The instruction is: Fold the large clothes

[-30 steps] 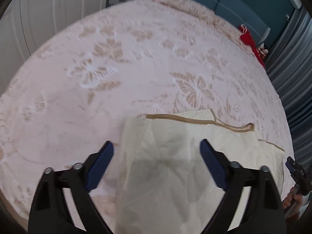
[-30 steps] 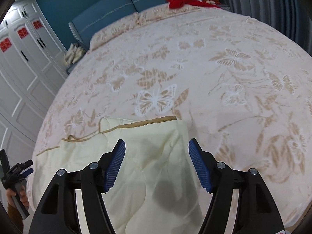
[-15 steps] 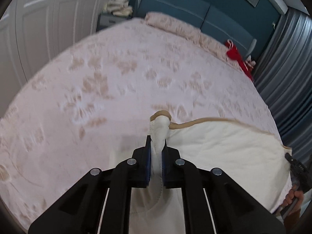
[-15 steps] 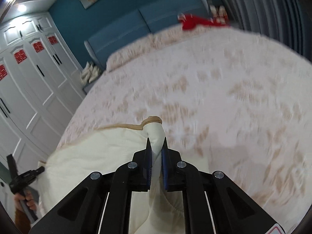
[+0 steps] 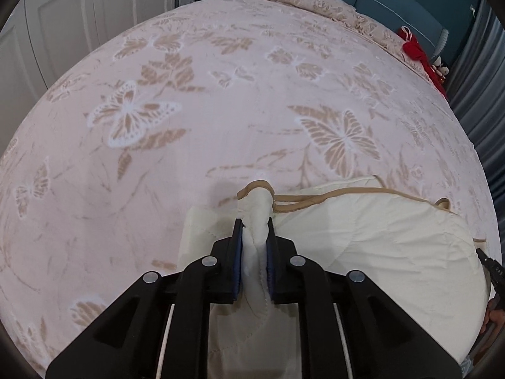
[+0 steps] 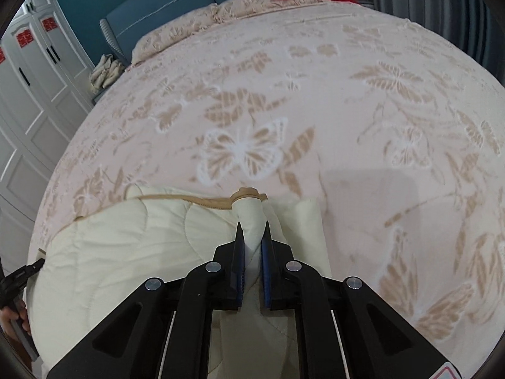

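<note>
A cream quilted cloth with tan edging [image 5: 378, 237] lies on the near part of the bed; it also shows in the right wrist view [image 6: 132, 246]. My left gripper [image 5: 255, 224] is shut on its left corner, which bunches up between the blue pads. My right gripper [image 6: 252, 227] is shut on the right corner in the same way. The cloth sags between the two grippers. Each gripper's tip shows at the other view's edge: the right one [image 5: 492, 271] and the left one [image 6: 22, 274].
The bed [image 5: 221, 94] has a pink cover with butterfly print. Pillows [image 5: 309, 3] and a red item [image 5: 416, 50] lie at the teal headboard. White wardrobe doors [image 6: 28, 94] stand on the left, grey curtains [image 5: 479, 79] on the right.
Both grippers were open over the cloth's corners one second ago. They have shut on the corners and lifted them, then moved forward over the bed.
</note>
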Action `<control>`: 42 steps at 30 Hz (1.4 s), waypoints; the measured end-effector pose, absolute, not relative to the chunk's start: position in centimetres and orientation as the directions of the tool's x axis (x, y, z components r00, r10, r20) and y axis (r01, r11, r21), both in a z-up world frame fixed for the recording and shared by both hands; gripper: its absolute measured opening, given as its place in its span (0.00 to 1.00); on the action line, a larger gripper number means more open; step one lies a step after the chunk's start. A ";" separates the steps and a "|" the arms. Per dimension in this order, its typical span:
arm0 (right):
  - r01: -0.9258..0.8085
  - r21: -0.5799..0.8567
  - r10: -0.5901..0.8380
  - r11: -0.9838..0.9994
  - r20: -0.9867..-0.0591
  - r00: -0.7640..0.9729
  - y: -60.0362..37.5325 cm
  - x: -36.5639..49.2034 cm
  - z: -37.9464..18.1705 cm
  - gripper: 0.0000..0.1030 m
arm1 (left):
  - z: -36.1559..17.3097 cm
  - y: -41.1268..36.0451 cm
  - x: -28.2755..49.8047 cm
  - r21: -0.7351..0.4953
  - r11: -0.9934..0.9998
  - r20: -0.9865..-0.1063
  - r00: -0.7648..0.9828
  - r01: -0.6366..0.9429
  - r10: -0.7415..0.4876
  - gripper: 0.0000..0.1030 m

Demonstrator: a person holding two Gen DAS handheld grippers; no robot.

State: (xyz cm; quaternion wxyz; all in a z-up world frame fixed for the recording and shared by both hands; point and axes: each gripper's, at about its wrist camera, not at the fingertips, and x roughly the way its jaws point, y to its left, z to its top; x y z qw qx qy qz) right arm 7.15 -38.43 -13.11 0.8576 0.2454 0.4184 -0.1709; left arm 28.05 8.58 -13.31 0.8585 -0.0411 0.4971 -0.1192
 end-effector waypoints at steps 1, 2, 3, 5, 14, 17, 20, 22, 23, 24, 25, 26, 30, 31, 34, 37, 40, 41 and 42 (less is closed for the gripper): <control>0.499 0.278 -0.086 0.820 -0.803 0.589 -38.4 7.1 -13.5 0.08 | -13.7 8.7 28.0 -0.190 0.969 -0.844 0.478 0.160 -0.244 0.15; 0.500 0.280 -0.084 0.819 -0.804 0.588 -38.4 7.1 -13.9 0.08 | -14.0 8.6 28.1 -0.188 0.969 -0.843 0.480 0.160 -0.243 0.15; 0.501 0.280 -0.084 0.819 -0.805 0.588 -38.4 7.2 -14.0 0.08 | -14.4 8.6 28.0 -0.184 0.970 -0.842 0.482 0.161 -0.240 0.16; 0.499 0.275 -0.086 0.822 -0.805 0.586 -38.3 7.2 -14.4 0.08 | -14.7 8.3 27.8 -0.168 0.972 -0.837 0.497 0.166 -0.229 0.16; 0.495 0.271 -0.102 0.825 -0.791 0.603 -38.0 7.0 -15.1 0.07 | -15.3 7.4 27.2 -0.100 0.979 -0.814 0.551 0.178 -0.183 0.18; 0.488 0.303 -0.069 0.819 -0.792 0.607 -38.5 7.0 -14.9 0.09 | -14.9 7.1 27.1 -0.070 0.981 -0.819 0.551 0.181 -0.161 0.19; 0.518 0.291 -0.078 0.805 -0.813 0.577 -39.7 6.5 -13.0 0.29 | -12.1 8.4 26.6 -0.038 0.992 -0.814 0.573 0.118 -0.099 0.45; 0.579 0.242 -0.191 0.779 -0.787 0.586 -40.2 4.4 -9.4 0.40 | -8.2 11.1 25.6 -0.078 0.995 -0.764 0.638 0.055 -0.096 0.58; 0.609 0.201 -0.261 0.767 -0.770 0.582 -40.0 3.5 -7.4 0.40 | -6.7 11.9 25.3 -0.070 0.997 -0.752 0.655 0.033 -0.075 0.57; 0.625 0.167 -0.307 0.762 -0.758 0.576 -39.6 3.0 -6.1 0.39 | -5.1 12.2 25.1 -0.038 0.999 -0.742 0.669 0.011 -0.035 0.52; 0.615 0.162 -0.319 0.772 -0.738 0.595 -38.8 2.8 -4.5 0.36 | -3.4 12.0 25.0 -0.026 0.999 -0.732 0.681 0.021 -0.033 0.48; 0.586 0.186 -0.293 0.789 -0.724 0.624 -38.0 2.9 -3.6 0.32 | -2.4 11.3 25.0 -0.039 0.998 -0.727 0.684 0.043 -0.058 0.47; 0.366 0.255 -0.070 0.895 -0.731 0.679 -30.3 7.4 -2.7 0.00 | -1.3 4.2 24.9 -0.182 0.957 -0.752 0.596 0.226 -0.284 0.35; 0.322 0.269 -0.020 0.908 -0.740 0.673 -28.4 8.7 -3.3 0.00 | -2.2 1.9 24.8 -0.204 0.944 -0.768 0.555 0.261 -0.319 0.28; 0.264 0.257 0.031 0.930 -0.767 0.641 -24.7 11.9 -5.2 0.00 | -5.1 -2.5 24.8 -0.176 0.938 -0.807 0.502 0.298 -0.311 0.20; 0.259 0.284 0.074 0.923 -0.793 0.605 -23.6 13.9 -7.4 0.00 | -8.5 -5.5 24.9 -0.172 0.937 -0.843 0.446 0.303 -0.299 0.20; 0.260 0.287 0.088 0.922 -0.809 0.582 -23.1 15.2 -8.9 0.00 | -10.6 -7.0 25.1 -0.147 0.942 -0.867 0.420 0.302 -0.270 0.20; 0.261 0.286 0.089 0.922 -0.813 0.575 -23.0 15.5 -9.2 0.00 | -11.5 -7.4 25.1 -0.131 0.945 -0.873 0.417 0.300 -0.253 0.20; 0.263 0.277 0.085 0.924 -0.821 0.565 -22.9 15.9 -9.8 0.00 | -12.1 -7.6 25.1 -0.125 0.946 -0.876 0.415 0.298 -0.246 0.20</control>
